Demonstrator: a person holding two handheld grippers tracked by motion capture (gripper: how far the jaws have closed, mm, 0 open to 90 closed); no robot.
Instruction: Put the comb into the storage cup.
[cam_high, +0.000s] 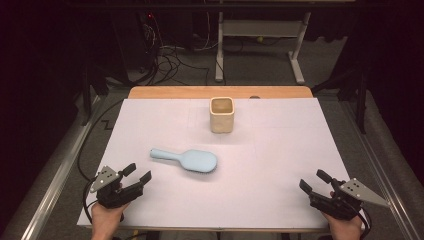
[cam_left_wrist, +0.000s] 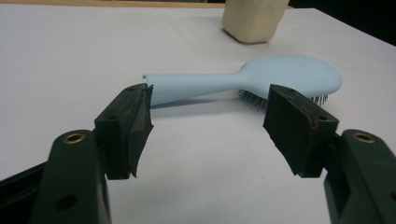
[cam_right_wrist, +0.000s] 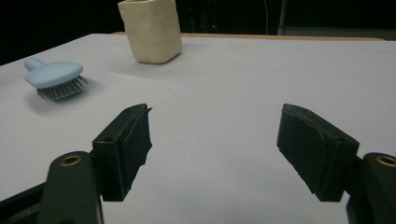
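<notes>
— Where are the hands?
— Low at the near edge, one at each corner.
— And the jaws?
— The left gripper and right gripper gape wide, holding nothing, aimed forward and inward.

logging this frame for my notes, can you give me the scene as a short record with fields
surface: white table top
hairbrush: light blue hairbrush lying bristles down, handle toward the left in the high view
cup: cream square cup, upright, beyond the hairbrush and apart from it
left hand-held gripper: left hand-held gripper open, nothing between its jaws, near the hairbrush handle but short of it
right hand-held gripper: right hand-held gripper open, empty, at the near right edge
</notes>
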